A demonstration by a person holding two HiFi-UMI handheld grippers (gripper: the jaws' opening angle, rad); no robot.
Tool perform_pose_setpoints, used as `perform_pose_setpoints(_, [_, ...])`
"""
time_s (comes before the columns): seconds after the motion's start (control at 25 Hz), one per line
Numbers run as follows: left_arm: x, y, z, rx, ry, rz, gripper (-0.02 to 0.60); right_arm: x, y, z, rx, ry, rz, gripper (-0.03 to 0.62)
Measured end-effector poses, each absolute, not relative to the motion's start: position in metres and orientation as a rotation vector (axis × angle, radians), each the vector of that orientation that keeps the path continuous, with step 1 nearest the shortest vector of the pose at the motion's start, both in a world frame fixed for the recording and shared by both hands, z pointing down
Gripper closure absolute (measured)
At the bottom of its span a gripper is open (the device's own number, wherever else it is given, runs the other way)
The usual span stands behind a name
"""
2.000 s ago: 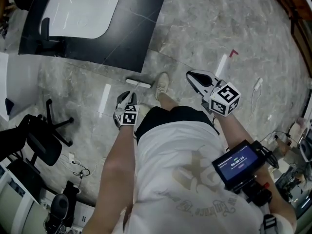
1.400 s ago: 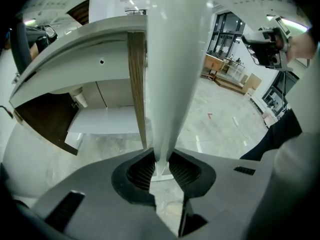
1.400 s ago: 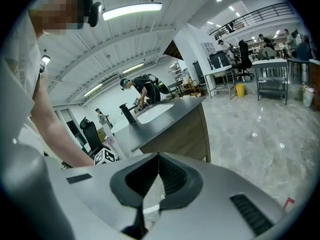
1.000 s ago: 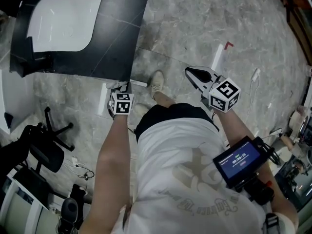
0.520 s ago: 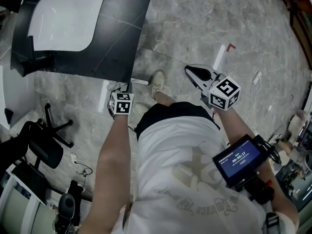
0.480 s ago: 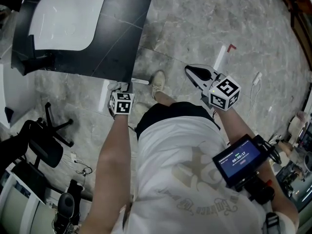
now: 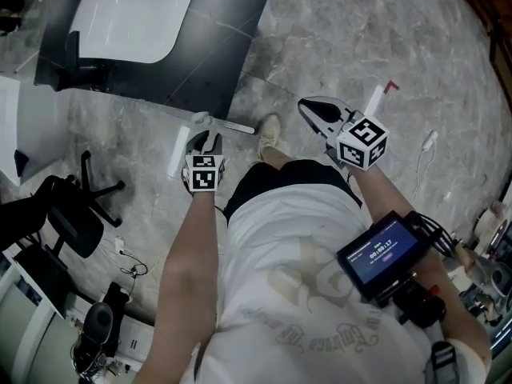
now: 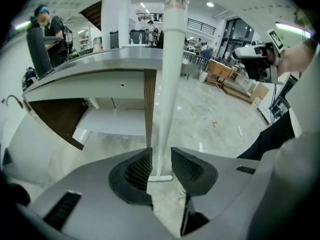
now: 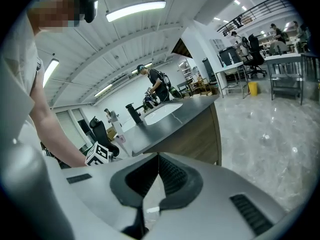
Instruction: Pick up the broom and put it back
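Seen from above, a person in a white shirt stands on a grey marble floor [image 7: 336, 30] at the corner of a dark counter [image 7: 204, 66]. The person holds a two-jaw gripper in each hand.

The broom [image 8: 167, 84] is a white pole that stands almost upright, just beside the counter's wooden end panel [image 8: 149, 109]. Its small flat foot rests on the floor below that corner. From overhead the broom [image 7: 228, 124] shows as a thin pale rod just off the counter's near corner. Whether it touches the counter cannot be told.

The left gripper [image 7: 204, 141] points steeply down, close to the counter's corner. Its own view shows the left gripper [image 8: 161, 159] with its jaws apart. They have just been opening. The pole rises through the gap between them, and neither ribbed pad presses on it.

The right gripper [image 7: 306, 106] is held further from the counter, out over open floor, past the person's pale shoe [image 7: 270, 134]. In its own view the right gripper [image 9: 158, 159] has its jaw tips closed together with nothing between them. The counter [image 9: 190, 116] lies beyond.

A white sink [image 7: 132, 14] is set into the counter top. A black office chair [image 7: 68, 214] stands on the floor on the near side of the counter.
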State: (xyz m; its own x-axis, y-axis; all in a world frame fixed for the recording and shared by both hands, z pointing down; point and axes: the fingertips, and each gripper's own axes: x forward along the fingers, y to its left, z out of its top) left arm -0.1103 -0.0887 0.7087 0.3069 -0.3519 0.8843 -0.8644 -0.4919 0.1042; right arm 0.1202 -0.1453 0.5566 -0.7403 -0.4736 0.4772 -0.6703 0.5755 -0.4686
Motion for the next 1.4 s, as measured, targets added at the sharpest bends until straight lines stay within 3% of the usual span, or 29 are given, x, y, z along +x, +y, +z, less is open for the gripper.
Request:
perform_pose_setpoints(0.72, [-0.109,0.024,0.607,2.076,-1.158,0.779,0.459,0.039,-0.08,0.493,0.714,-2.658,0.735,0.576])
perform_pose_setpoints(1.04, [-0.122,0.056,0.565,2.123,-1.273,0.654,0.562,0.024,-0.04,0.468,0.608,-2.729,0.639,0.577])
perform_pose_setpoints(1.4, [-0.127,0.082,0.519,2.205,-1.392,0.493,0.569,0.009,0.023,0.463,0.509,-2.778,0.568,0.577])
